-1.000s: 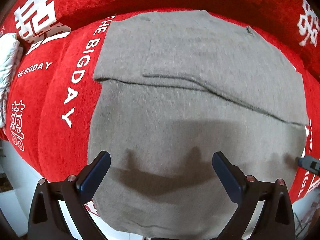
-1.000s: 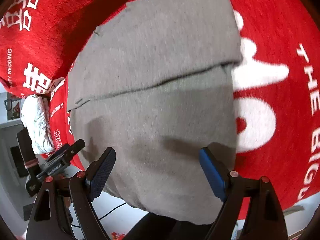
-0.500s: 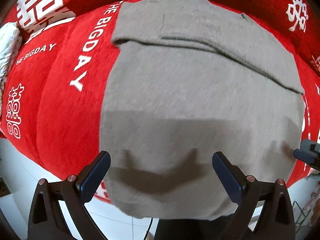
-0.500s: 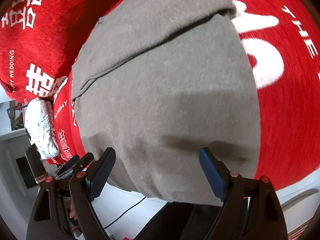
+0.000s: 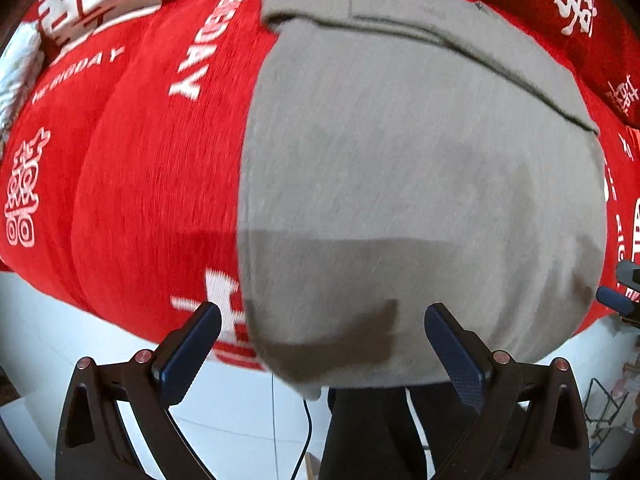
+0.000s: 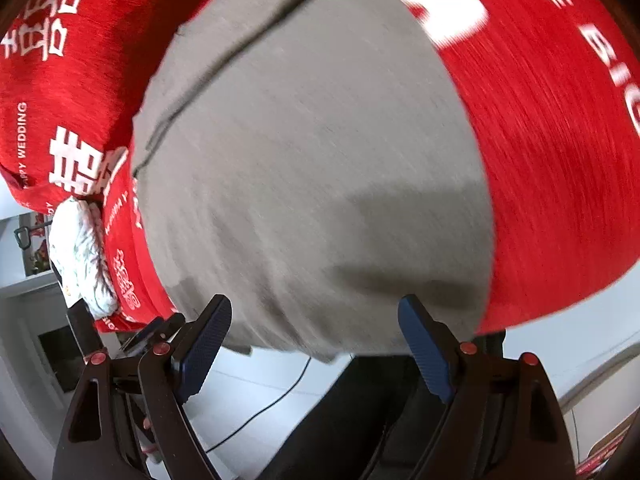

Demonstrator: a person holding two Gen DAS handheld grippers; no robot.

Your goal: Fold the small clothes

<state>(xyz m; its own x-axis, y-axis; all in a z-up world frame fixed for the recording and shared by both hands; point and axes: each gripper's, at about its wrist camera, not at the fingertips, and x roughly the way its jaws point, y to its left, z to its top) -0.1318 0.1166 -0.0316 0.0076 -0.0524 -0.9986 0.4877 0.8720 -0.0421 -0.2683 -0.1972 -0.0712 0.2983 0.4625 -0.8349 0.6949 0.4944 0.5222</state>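
Lying flat on a red cover point(image 5: 132, 184) printed with "BIGDAY" point(image 5: 200, 44) and "WEDDING" point(image 6: 22, 130), the grey garment point(image 5: 420, 184) hangs over the near edge while the left gripper point(image 5: 322, 344) and right gripper point(image 6: 316, 336) hover spread wide, holding nothing, a white bundle point(image 6: 80, 256) beside.

A red cover point(image 5: 132, 168) printed with white characters and English lettering drapes the raised surface filling most of both views. Below its edge, pale glossy floor point(image 5: 240, 408) shows, crossed by a thin dark cable point(image 6: 256, 420). At the left of the right wrist view stand a white shelf point(image 6: 28, 284) and a crumpled white cloth point(image 6: 80, 256).
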